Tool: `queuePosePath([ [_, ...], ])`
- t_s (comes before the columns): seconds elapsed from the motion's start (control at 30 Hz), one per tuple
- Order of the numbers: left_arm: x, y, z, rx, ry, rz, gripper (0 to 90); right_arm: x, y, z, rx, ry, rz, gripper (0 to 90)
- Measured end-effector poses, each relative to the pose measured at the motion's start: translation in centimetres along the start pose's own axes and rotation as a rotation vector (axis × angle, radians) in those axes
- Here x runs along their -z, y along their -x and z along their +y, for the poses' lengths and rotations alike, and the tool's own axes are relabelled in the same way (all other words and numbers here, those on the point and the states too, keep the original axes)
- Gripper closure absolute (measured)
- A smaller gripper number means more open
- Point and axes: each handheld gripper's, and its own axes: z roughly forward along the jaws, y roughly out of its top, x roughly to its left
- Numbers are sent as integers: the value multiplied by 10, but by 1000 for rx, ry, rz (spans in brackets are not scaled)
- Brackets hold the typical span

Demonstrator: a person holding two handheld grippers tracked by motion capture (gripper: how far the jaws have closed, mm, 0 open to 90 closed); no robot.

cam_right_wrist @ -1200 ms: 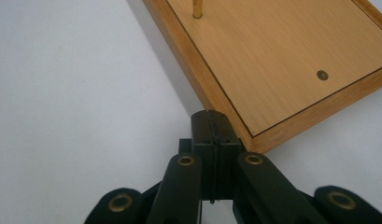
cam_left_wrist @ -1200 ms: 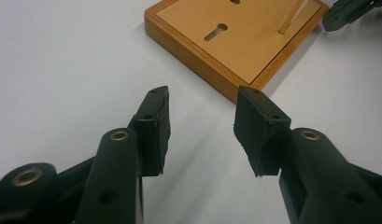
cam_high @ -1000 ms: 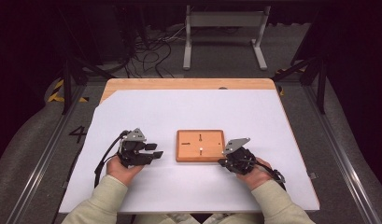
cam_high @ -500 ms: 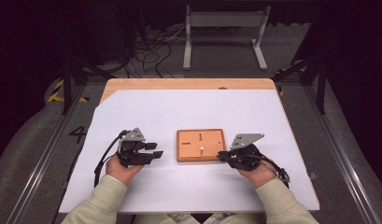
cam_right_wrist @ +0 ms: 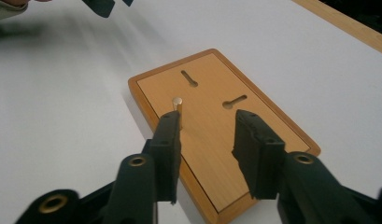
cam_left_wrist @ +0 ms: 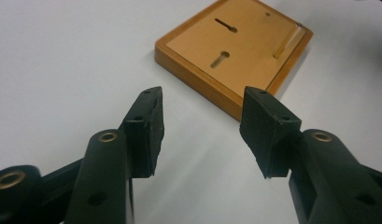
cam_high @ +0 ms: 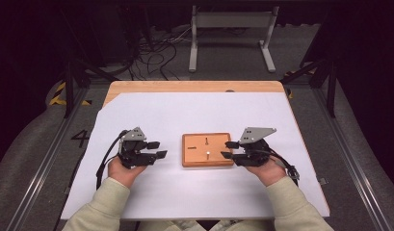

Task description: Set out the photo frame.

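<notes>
A flat wooden board (cam_high: 207,149) with two keyhole slots lies on the white sheet between my hands. A small metal-headed peg (cam_right_wrist: 178,103) stands upright on it. My right gripper (cam_high: 227,149) hovers over the board's right edge. Its jaws have just been opening and stand apart (cam_right_wrist: 207,119) with nothing pressed between them. The peg rises just past the tip of one jaw. My left gripper (cam_high: 156,149) is held left of the board (cam_left_wrist: 235,51), a short gap away. Its jaws (cam_left_wrist: 203,100) have also been opening, and only bare sheet lies between them.
The white sheet (cam_high: 194,110) covers a wooden table whose far edge (cam_high: 194,86) shows as a bare strip. Beyond the table stand a metal frame (cam_high: 230,29) and loose cables on the floor. A cable trails from each gripper toward the table's near edge.
My right gripper has lifted a little above the board and its jaws have spread from shut to open. The left gripper has stayed in place, with its jaws slightly wider.
</notes>
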Motion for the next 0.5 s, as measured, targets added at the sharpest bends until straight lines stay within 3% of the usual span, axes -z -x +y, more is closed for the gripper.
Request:
queuePosePath([
  [0.1, 1, -2, 3, 19, 21, -4, 488, -4, 0, 4, 7, -7, 3, 567],
  [0.33, -7, -5, 22, 8, 3, 16, 467, -18, -1, 17, 26, -9, 45, 534],
  [0.4, -11, -6, 27, 31, -6, 3, 468, -23, -1, 19, 33, -13, 56, 527],
  [0.5, -18, -7, 34, 29, -3, 1, 465, -31, -3, 21, 46, -26, 78, 504],
])
